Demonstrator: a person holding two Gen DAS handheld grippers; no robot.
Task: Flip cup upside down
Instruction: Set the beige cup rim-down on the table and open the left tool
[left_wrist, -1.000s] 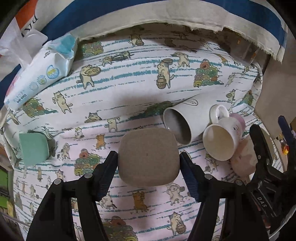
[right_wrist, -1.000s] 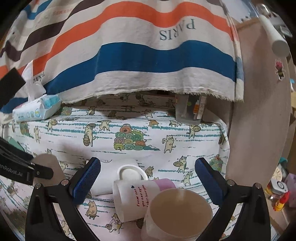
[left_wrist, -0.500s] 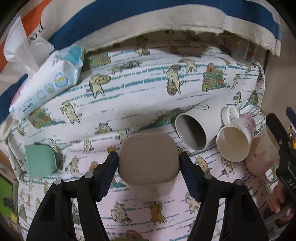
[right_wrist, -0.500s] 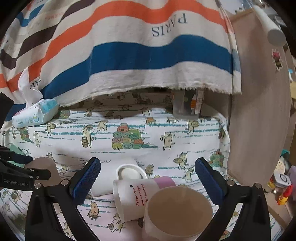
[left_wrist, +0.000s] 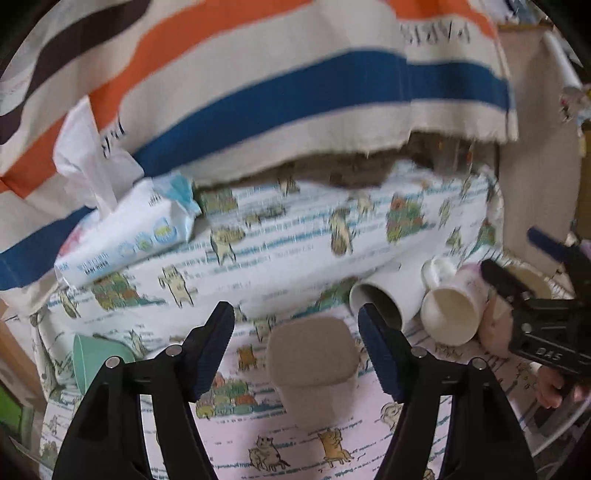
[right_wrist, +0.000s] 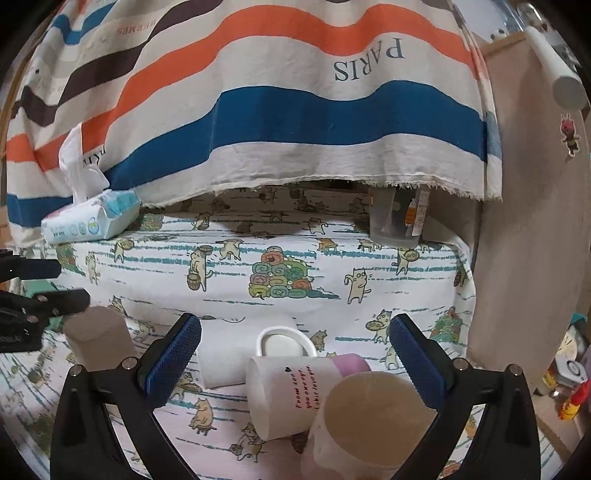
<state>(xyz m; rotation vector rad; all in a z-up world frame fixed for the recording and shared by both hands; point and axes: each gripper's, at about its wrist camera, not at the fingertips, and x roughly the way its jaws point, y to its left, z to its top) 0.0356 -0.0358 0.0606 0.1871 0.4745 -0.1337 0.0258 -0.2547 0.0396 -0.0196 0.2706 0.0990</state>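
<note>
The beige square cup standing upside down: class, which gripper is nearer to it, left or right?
Left. The left gripper is open, just above the beige square cup, fingers apart from it. The right gripper hangs off to the cup's right, over the white mug.

Upside-down taupe cup (left_wrist: 312, 363) on cat-print cloth (left_wrist: 295, 251) — between, untouched by, the left tool's (left_wrist: 295, 343) spread fingers.

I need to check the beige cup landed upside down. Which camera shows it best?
Left wrist: the beige cup sits centered below the open left gripper, flat base up, though slightly blurred. The right wrist view shows it sharper but small at the left edge.
</note>
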